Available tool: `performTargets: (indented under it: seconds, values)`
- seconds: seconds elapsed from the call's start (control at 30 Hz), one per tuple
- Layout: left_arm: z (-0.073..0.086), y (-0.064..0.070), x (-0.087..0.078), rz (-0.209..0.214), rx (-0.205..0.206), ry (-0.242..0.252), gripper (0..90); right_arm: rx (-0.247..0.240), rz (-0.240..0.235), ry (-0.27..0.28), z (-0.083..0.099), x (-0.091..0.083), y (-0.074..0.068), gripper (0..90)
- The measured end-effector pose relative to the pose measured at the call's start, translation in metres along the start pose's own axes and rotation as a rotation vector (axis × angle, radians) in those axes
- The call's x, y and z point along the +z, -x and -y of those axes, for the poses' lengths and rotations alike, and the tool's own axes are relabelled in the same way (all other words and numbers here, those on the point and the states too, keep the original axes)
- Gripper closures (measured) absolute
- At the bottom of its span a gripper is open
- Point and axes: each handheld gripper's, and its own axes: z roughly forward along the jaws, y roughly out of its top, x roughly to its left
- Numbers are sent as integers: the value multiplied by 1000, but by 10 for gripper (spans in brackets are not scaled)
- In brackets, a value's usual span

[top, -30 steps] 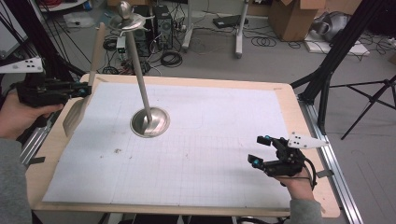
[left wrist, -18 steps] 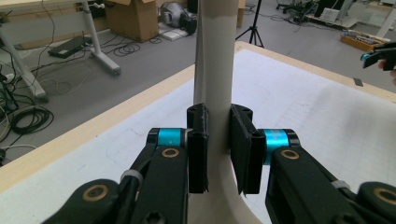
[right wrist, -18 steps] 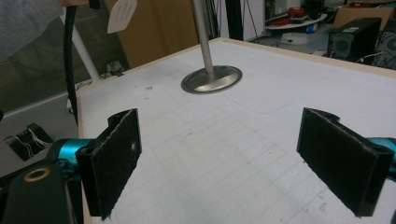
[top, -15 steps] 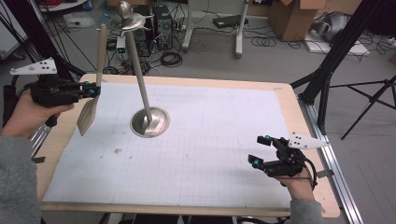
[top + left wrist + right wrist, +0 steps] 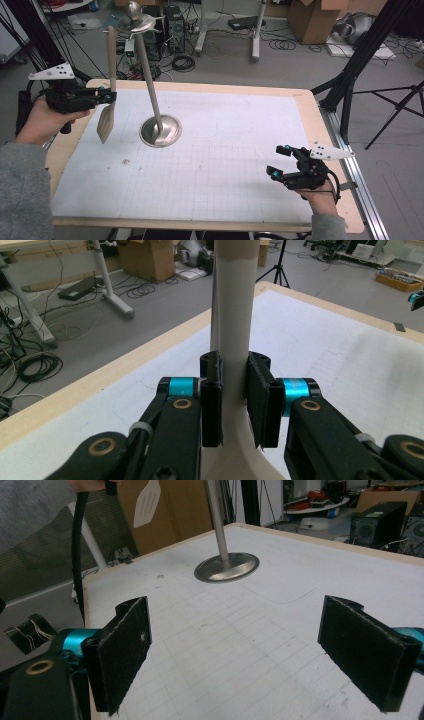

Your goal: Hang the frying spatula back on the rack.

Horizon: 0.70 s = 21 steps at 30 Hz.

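A beige spatula (image 5: 106,121) hangs upright, blade down, above the table's left side, with my left gripper (image 5: 111,96) shut on its handle. In the left gripper view the handle (image 5: 232,315) rises between the two pads of my left gripper (image 5: 234,385). To the right of the spatula stands a metal stand (image 5: 160,131) with a round base, a tall leaning pole and hooks at the top (image 5: 135,19). At the front right my right gripper (image 5: 278,160) rests open near the mat with nothing in it. The right gripper view looks between the wide jaws of my right gripper (image 5: 260,645) at the stand base (image 5: 227,567) and the spatula blade (image 5: 148,496).
A white grid mat (image 5: 225,150) covers the wooden table (image 5: 210,88). A small speck (image 5: 125,161) lies on the mat's left part. Black tripod legs (image 5: 350,85) stand at the right edge. Cables and computer cases (image 5: 172,30) lie on the floor behind.
My left gripper has lifted the spatula from the table's left edge, carrying it up and right toward the stand and turning it upright. The right gripper has stayed put.
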Motion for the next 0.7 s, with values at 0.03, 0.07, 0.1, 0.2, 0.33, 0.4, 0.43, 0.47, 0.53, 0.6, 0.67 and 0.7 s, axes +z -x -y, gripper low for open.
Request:
performTargets:
  seconds: [0.03, 0.07, 0.1, 0.2, 0.33, 0.4, 0.43, 0.47, 0.53, 0.6, 0.67, 0.7]
  values:
    - [0, 0, 2, -4, 1, 0, 771, -2, 0, 1, 0, 0, 0, 128]
    - [0, 1, 4, -5, 0, 1, 771, -6, 2, 5, 0, 0, 0, 128]
    - [-1, 1, 6, -5, -5, 0, 771, -4, 1, 4, 0, 0, 0, 128]
    - [-1, 2, 12, -10, -9, 1, 772, -2, 1, 5, -1, -1, 0, 128]
    - [-2, 3, 18, -19, -11, 0, 771, -5, 2, 10, -1, -3, 0, 128]
    - [-2, 4, 20, -25, -14, 2, 772, -2, 2, 11, -1, -3, 0, 128]
    - [-2, 4, 21, -28, -15, 4, 772, -3, 2, 11, 0, -3, 0, 128]
    - [-3, 4, 22, -27, -16, 2, 772, -1, 1, 9, -1, -4, 0, 128]
    - [-3, 4, 24, -31, -16, 3, 772, -3, 3, 11, -1, -4, 0, 128]
    - [-3, 5, 25, -34, -16, 2, 772, -1, 6, 11, -1, -5, 0, 128]
    - [-3, 5, 27, -34, -23, 4, 772, -1, 6, 13, -1, -5, 0, 128]
    - [-3, 5, 28, -31, -22, 5, 772, -5, 5, 13, -1, -5, 0, 128]
